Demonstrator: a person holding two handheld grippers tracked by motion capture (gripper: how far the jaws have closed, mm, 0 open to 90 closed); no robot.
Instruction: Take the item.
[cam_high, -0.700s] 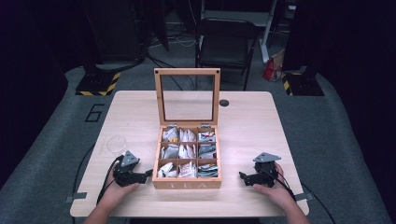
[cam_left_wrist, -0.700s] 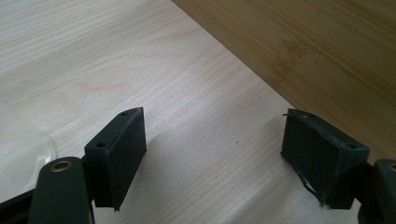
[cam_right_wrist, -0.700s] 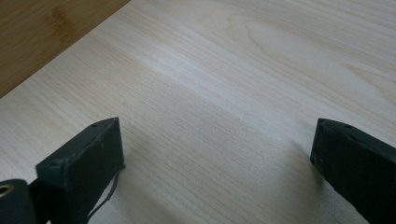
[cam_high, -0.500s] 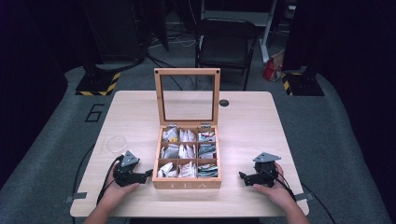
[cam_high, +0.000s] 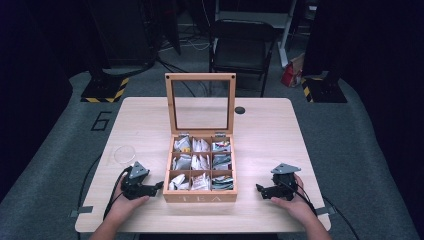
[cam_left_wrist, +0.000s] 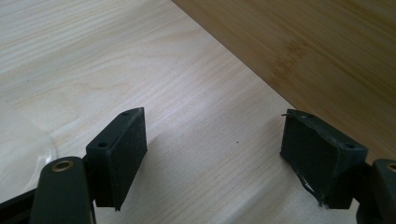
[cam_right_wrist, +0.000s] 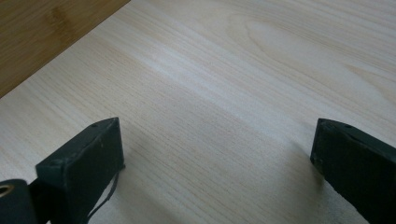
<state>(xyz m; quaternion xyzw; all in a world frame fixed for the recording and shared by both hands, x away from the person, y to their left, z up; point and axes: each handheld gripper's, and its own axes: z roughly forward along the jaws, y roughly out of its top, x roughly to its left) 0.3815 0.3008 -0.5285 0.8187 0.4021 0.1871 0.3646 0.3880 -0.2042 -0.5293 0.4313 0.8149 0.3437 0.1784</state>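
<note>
Tea box (cam_high: 200, 196) sits mid-table, toward the near edge, glass lid (cam_high: 200, 102) standing upright at the back; nine compartments w/ tea bags (cam_high: 201, 162) (packets too small to read). Left gripper (cam_high: 159, 186) rests on the table (cam_high: 265, 135) just beside the box's left wall, jaws wide, nothing btwn them. Right gripper (cam_high: 259, 190) lies near the box's right side, apart from it, jaws also spread wide, empty. A clear round lid (cam_high: 124, 154) lies beyond the left gripper.

The wooden box (cam_high: 200, 197) is showing the faint letters "TEA" on its front wall, and the grey floor mat (cam_high: 75, 115) left of the table is bearing a large "6".
</note>
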